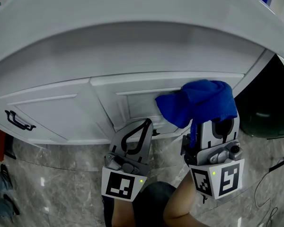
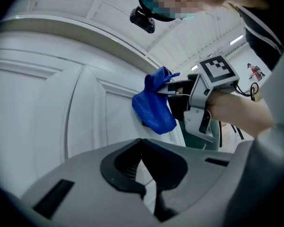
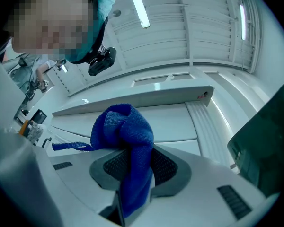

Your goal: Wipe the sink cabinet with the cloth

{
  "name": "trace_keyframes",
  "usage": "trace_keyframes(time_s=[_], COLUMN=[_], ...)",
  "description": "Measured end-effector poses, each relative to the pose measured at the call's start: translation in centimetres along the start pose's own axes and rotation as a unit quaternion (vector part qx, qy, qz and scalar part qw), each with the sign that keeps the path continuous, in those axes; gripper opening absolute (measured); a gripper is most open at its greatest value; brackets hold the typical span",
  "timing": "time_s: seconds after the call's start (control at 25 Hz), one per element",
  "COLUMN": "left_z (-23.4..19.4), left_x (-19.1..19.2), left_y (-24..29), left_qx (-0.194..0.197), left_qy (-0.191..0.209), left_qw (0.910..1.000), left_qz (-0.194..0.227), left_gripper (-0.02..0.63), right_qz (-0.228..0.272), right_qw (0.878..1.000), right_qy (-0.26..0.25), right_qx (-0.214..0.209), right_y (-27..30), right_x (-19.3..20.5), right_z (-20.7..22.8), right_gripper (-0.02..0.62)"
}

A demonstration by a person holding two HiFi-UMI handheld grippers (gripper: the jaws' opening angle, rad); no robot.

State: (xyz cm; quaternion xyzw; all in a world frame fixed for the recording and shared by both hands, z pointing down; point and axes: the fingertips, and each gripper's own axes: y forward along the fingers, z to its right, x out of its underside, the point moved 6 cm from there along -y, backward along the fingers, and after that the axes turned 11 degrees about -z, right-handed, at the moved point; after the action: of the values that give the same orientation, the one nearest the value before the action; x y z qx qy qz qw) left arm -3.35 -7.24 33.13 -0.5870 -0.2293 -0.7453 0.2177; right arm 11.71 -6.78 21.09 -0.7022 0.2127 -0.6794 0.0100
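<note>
Wiping cabinet door [image 1: 109, 98] with cloth [image 1: 199, 100] clamped in right gripper [image 1: 211, 123], beside closed empty left gripper [image 1: 145, 125]; next, to sweep sideways with pressure

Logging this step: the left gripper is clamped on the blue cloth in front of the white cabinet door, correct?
No, the right gripper is clamped on the blue cloth in front of the white cabinet door; the right gripper view shows it.

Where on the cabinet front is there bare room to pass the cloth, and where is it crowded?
Bare: the left door panel, right of the black handle. Crowded: the right door, where the cloth, right gripper and left gripper sit close.
</note>
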Motion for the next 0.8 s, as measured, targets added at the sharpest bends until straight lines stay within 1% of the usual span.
trace_keyframes(time_s=[0.16, 0.32, 0.56, 0.8], left_z=[0.1, 0.3, 0.3, 0.3], left_x=[-0.1, -0.1, -0.1, 0.1], left_y=[0.0, 0.1, 0.1, 0.3], left_qx=[0.005, 0.015, 0.016, 0.016], left_qy=[0.003, 0.014, 0.013, 0.017], left_qw=[1.0, 0.9997, 0.9997, 0.9996], left_qz=[-0.003, -0.009, -0.009, -0.013], left_gripper=[0.0, 0.0, 0.0, 0.0], right_qz=[0.0, 0.002, 0.01, 0.012], right_qw=[1.0, 0.999, 0.996, 0.991], right_qy=[-0.003, -0.007, -0.013, -0.02], right_qx=[0.013, 0.033, 0.087, 0.131], right_y=[-0.1, -0.3, -0.8, -1.2], right_x=[0.0, 0.1, 0.4, 0.6], right_z=[0.4, 0.9, 2.0, 3.1], right_gripper=[0.115, 0.115, 0.115, 0.115])
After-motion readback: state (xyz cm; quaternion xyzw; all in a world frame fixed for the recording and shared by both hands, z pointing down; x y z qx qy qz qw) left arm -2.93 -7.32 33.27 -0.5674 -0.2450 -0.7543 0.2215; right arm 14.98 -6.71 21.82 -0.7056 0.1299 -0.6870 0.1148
